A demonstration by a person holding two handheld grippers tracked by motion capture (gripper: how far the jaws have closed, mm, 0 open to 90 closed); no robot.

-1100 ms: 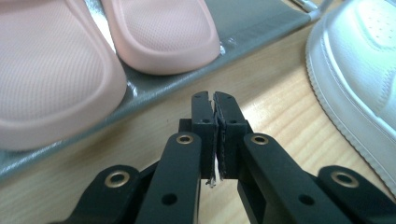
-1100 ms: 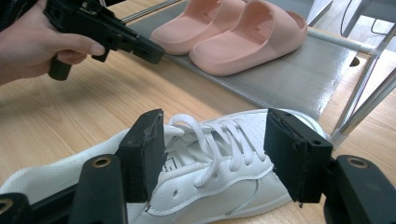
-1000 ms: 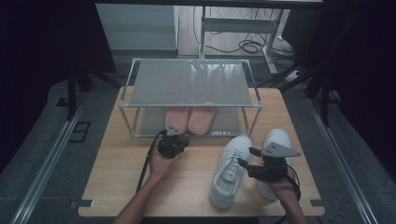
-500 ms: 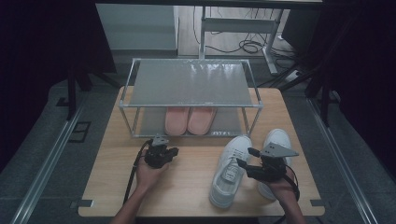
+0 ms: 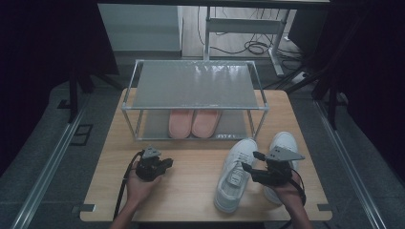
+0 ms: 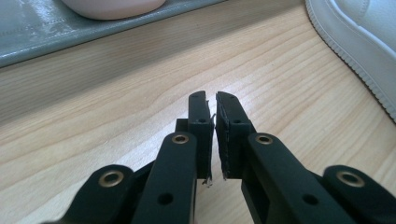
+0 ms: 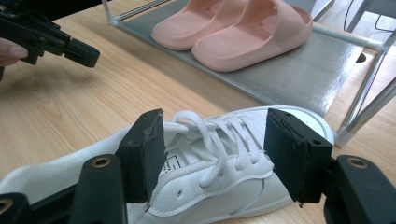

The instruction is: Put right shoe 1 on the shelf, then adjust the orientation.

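Jaws of left tool (image 6: pixel 214 122) nearly shut w/ thin gap, just been opening, nothing between, over bare surface (image 5: pixel 191 167). Right tool (image 7: pixel 212 154) wide, straddling white sneaker (image 5: pixel 234 174) w/o pressing; sneaker lies front of shoe rack (image 5: pixel 196 86) holding pink slippers (image 5: pixel 193 122).

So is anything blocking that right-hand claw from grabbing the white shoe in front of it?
Nothing visible. The right gripper has its jaws spread wide over the laced middle of the white sneaker, with bare air between the pads and the shoe's sides. The left gripper sits well off to the side over bare table.
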